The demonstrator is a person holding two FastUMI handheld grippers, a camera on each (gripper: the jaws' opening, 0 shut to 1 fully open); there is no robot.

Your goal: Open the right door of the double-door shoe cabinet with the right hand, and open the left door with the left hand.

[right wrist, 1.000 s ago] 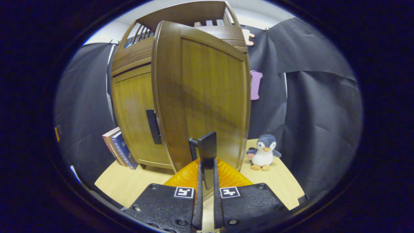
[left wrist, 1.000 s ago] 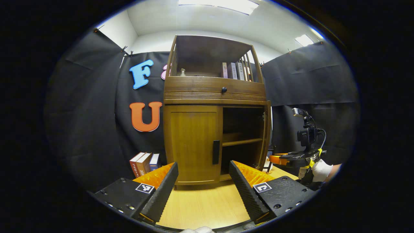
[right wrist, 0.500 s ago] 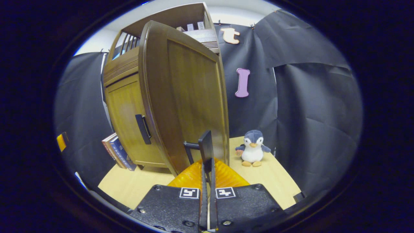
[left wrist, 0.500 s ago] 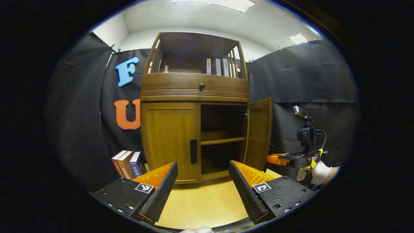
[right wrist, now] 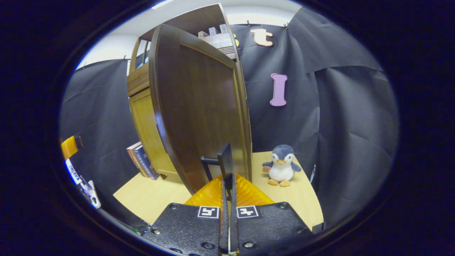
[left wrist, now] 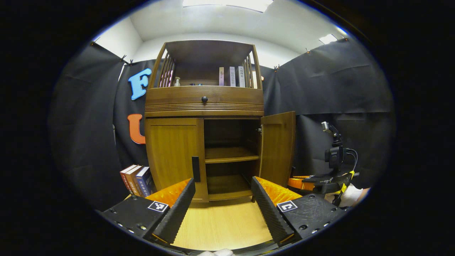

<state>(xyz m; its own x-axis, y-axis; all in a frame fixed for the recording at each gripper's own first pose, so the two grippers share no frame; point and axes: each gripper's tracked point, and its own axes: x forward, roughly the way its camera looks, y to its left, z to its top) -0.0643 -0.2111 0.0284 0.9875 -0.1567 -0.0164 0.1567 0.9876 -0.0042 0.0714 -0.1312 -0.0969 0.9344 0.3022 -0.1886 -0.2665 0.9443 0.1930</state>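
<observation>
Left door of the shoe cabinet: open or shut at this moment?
Shut. In the left gripper view the left door lies flush in the cabinet front, while the right door stands swung out, baring the shelves.

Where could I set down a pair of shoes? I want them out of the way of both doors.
Free: the lower compartment under the cabinet's middle shelf, and the bare wooden floor in front between the left gripper fingers. Crowded: the books left of the closed left door, and the toy penguin beside the open right door.
</observation>
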